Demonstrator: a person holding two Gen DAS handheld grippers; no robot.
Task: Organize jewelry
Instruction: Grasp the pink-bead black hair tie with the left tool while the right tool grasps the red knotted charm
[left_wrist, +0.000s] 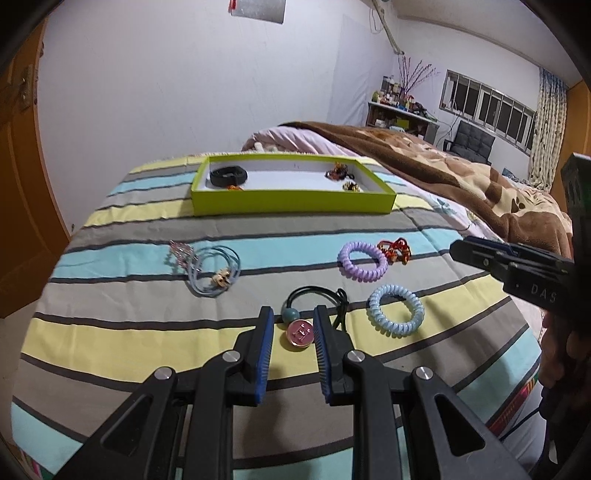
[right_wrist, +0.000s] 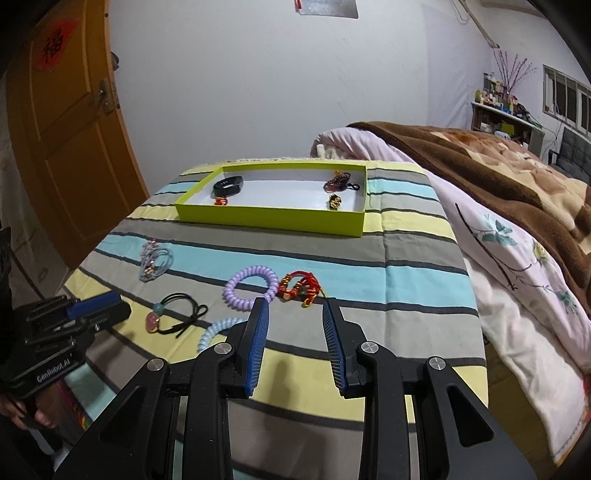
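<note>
A green box (left_wrist: 291, 205) (right_wrist: 269, 221) at the far end of the striped cloth holds a black band (left_wrist: 228, 175) and small ornaments. My left gripper (left_wrist: 293, 317) is open, its jaws either side of a black hair tie with a pink disc (left_wrist: 301, 332) (right_wrist: 153, 320). A light blue coil tie (left_wrist: 395, 309), a purple coil tie (left_wrist: 363, 260) (right_wrist: 251, 286), a red-gold bracelet (left_wrist: 395, 250) (right_wrist: 299, 288) and a blue cord bracelet (left_wrist: 214, 273) (right_wrist: 155, 264) lie around. My right gripper (right_wrist: 295, 310) is open just short of the red-gold bracelet.
The striped cloth (left_wrist: 147, 332) covers the foot of a bed. A pink quilt (right_wrist: 517, 280) and brown blanket (right_wrist: 498, 166) lie to the right. An orange door (right_wrist: 70, 147) stands at left. A shelf and window are far right.
</note>
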